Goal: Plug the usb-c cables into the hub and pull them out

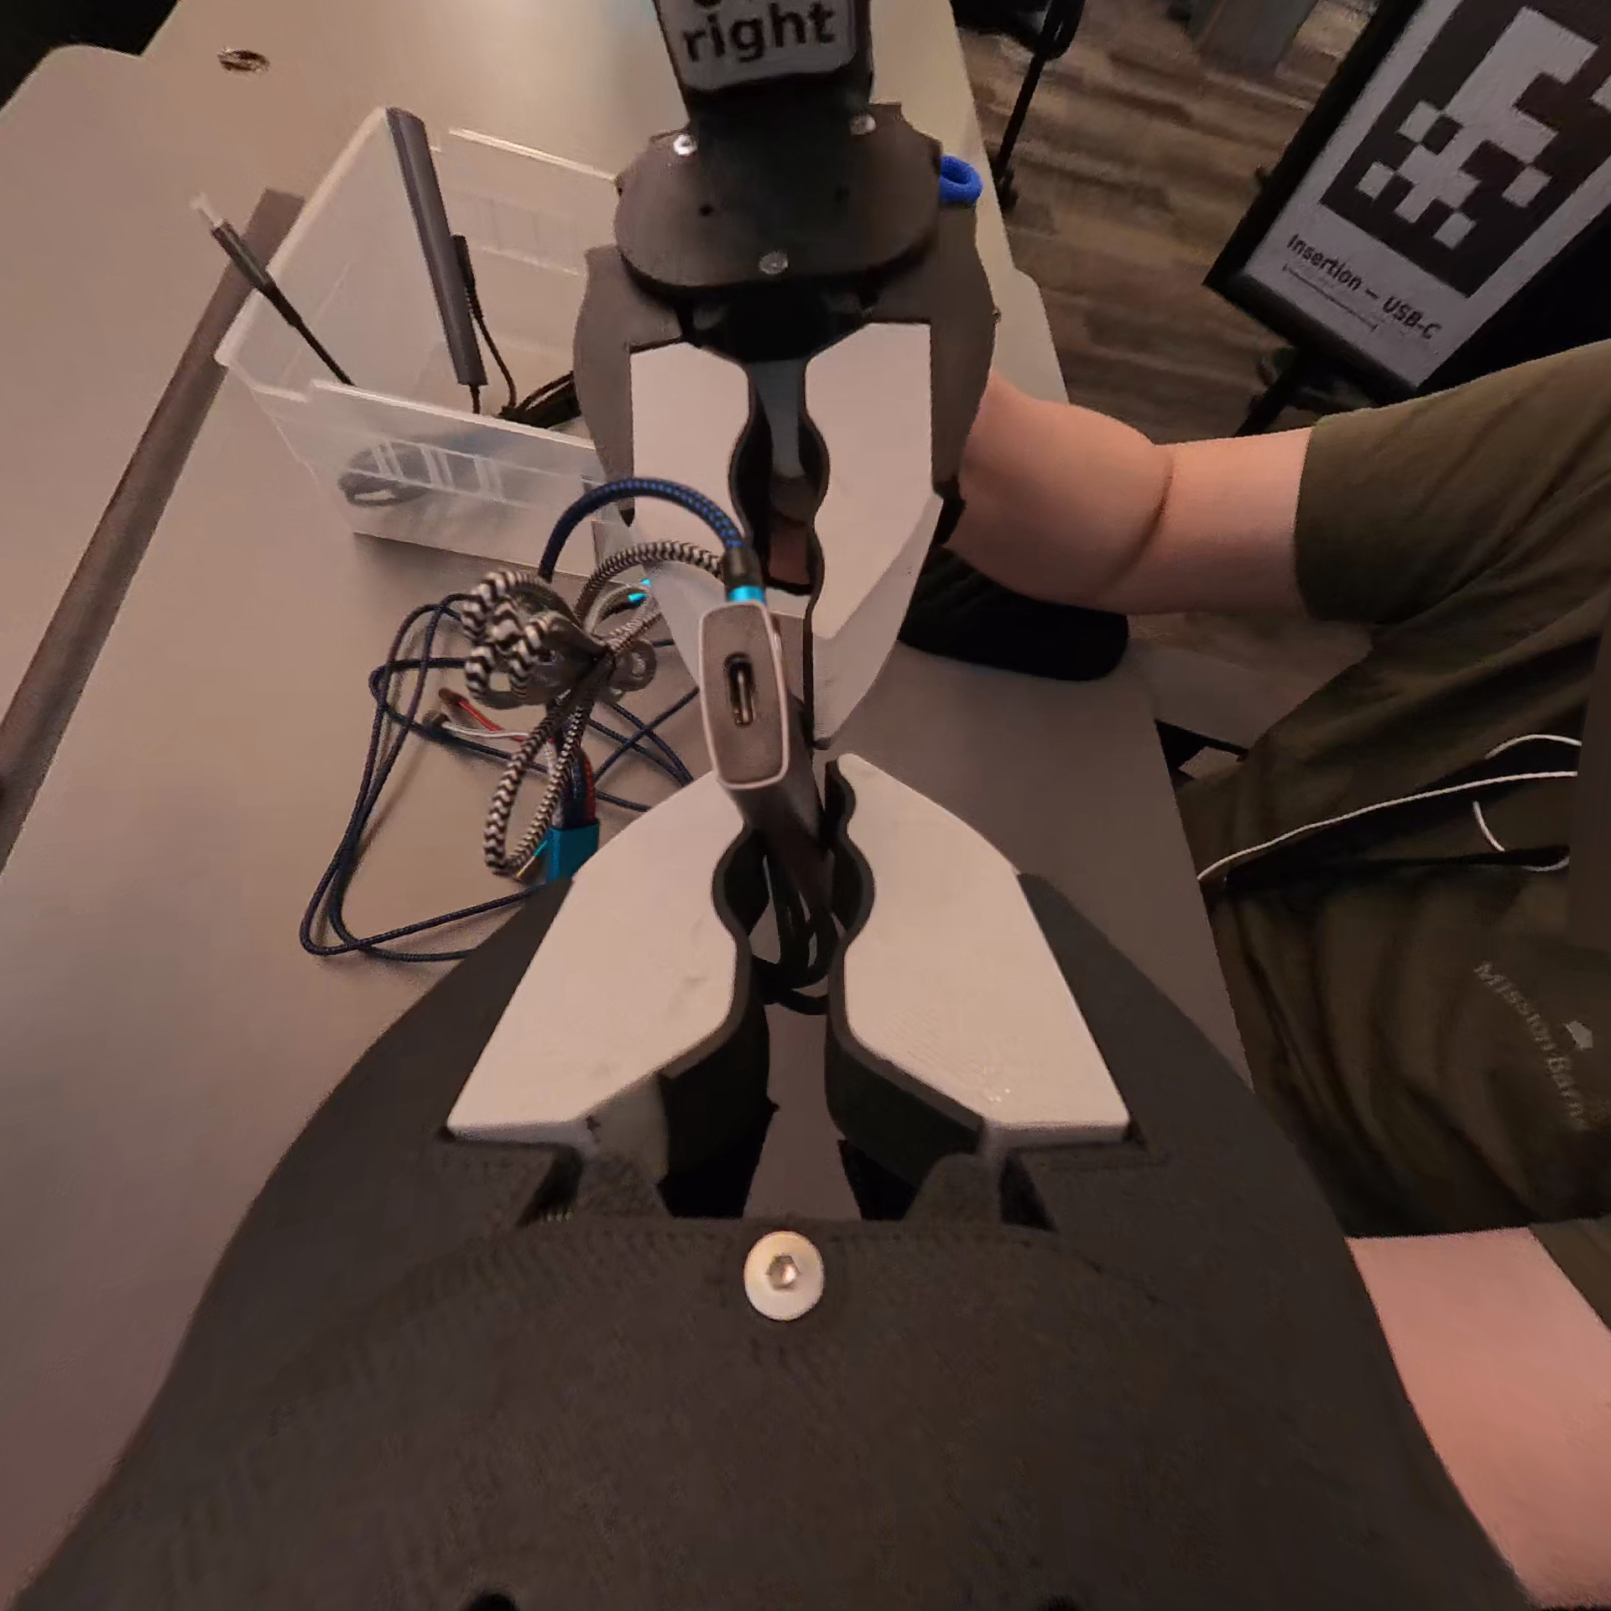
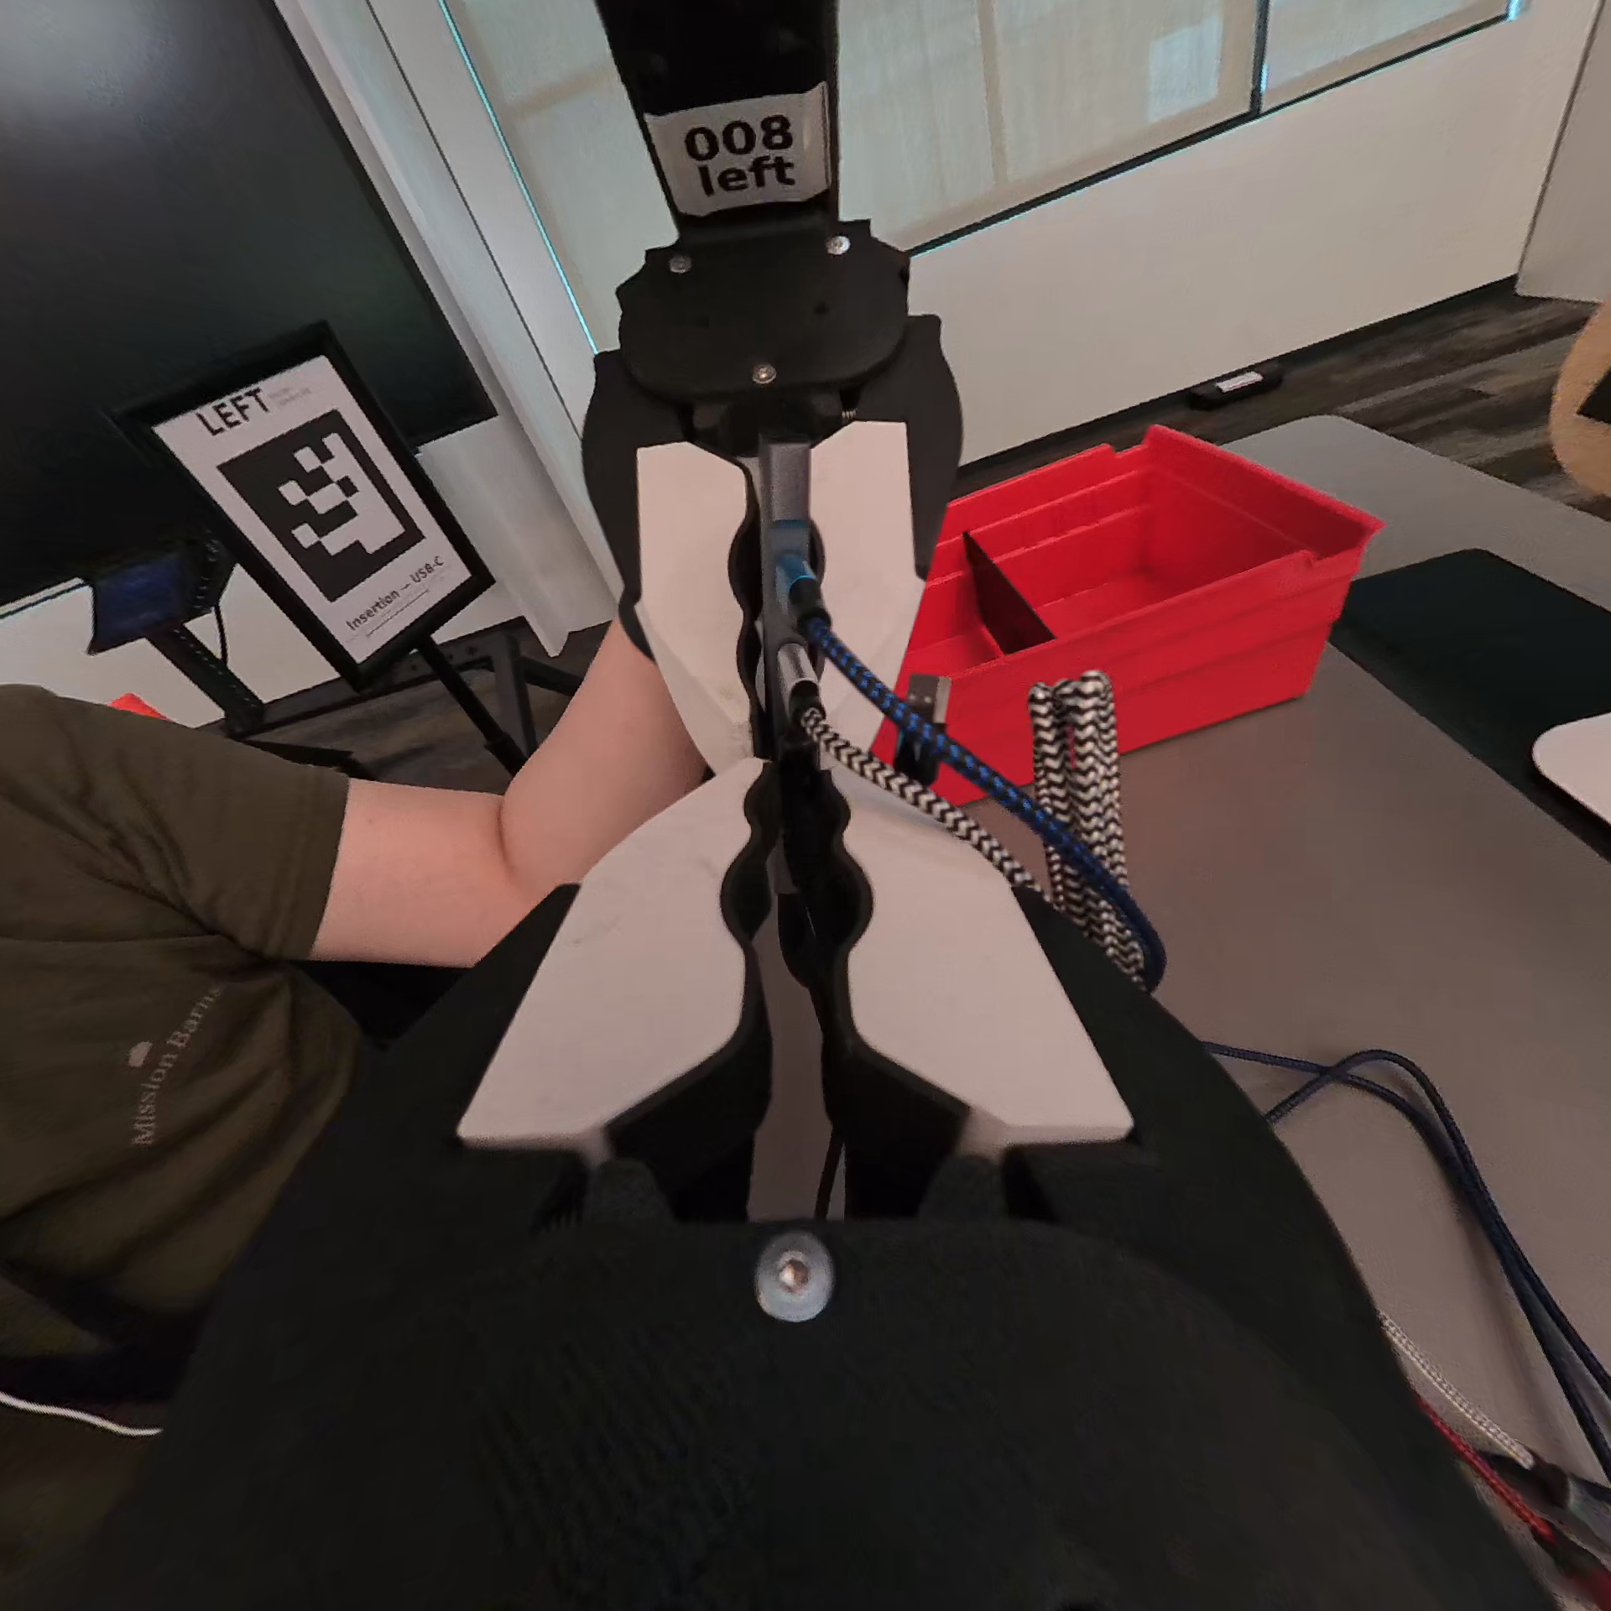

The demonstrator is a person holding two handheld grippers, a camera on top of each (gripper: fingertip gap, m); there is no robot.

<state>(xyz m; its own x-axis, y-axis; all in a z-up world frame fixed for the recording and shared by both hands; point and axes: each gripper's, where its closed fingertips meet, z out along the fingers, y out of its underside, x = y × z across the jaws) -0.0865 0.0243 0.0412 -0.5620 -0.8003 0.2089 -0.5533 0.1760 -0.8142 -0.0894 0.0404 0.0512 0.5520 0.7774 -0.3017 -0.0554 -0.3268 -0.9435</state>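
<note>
My left gripper (image 1: 785,785) is shut on a slim grey hub (image 1: 745,697), whose end face with an empty port sticks out past the fingertips. A blue braided cable (image 1: 645,497) and a black-and-white braided cable (image 1: 649,556) are plugged into the hub's side. My right gripper (image 2: 793,776) faces the left gripper (image 2: 758,750) tip to tip, above the table. It is shut on a dark cable plug (image 2: 802,837), with a thin black lead running back between its fingers. The right wrist view shows the hub (image 2: 783,488) edge-on, and I cannot tell whether the dark plug is seated in it.
A tangle of spare cables (image 1: 540,697) lies on the grey table (image 1: 218,785). A clear bin (image 1: 436,418) with another hub stands behind it. A red bin (image 2: 1177,567) sits on the far side. A person's arm (image 1: 1090,523) and marker boards (image 1: 1438,174) are close by. Left and right tips are no more than a few centimetres apart.
</note>
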